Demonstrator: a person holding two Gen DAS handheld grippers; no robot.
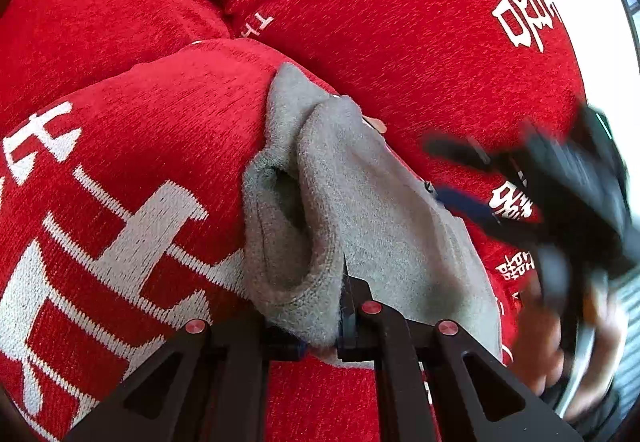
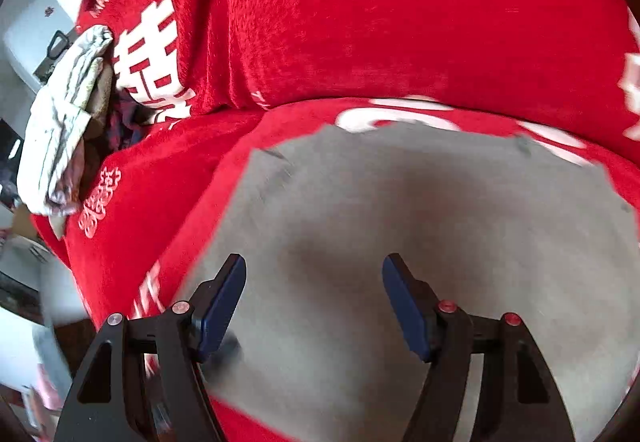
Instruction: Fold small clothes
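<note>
A small grey garment (image 1: 372, 202) lies on a red sofa cover. My left gripper (image 1: 320, 322) is shut on a bunched hem of the cloth, which curls into a raised fold just ahead of the fingers. In the right wrist view the same grey garment (image 2: 400, 202) spreads flat and blurred. My right gripper (image 2: 314, 302) hovers over it, open, with nothing between its blue pads (image 2: 224, 302). The right gripper (image 1: 560, 182) also shows as a dark blur at the right edge of the left wrist view, held by a hand (image 1: 552, 342).
The red cover (image 1: 400, 22) with white woven characters drapes the seat and backrest (image 2: 360, 2). A pile of light, patterned clothes (image 2: 68, 114) sits at the left end of the sofa. Beyond it, pale floor and furniture (image 2: 24, 42) show.
</note>
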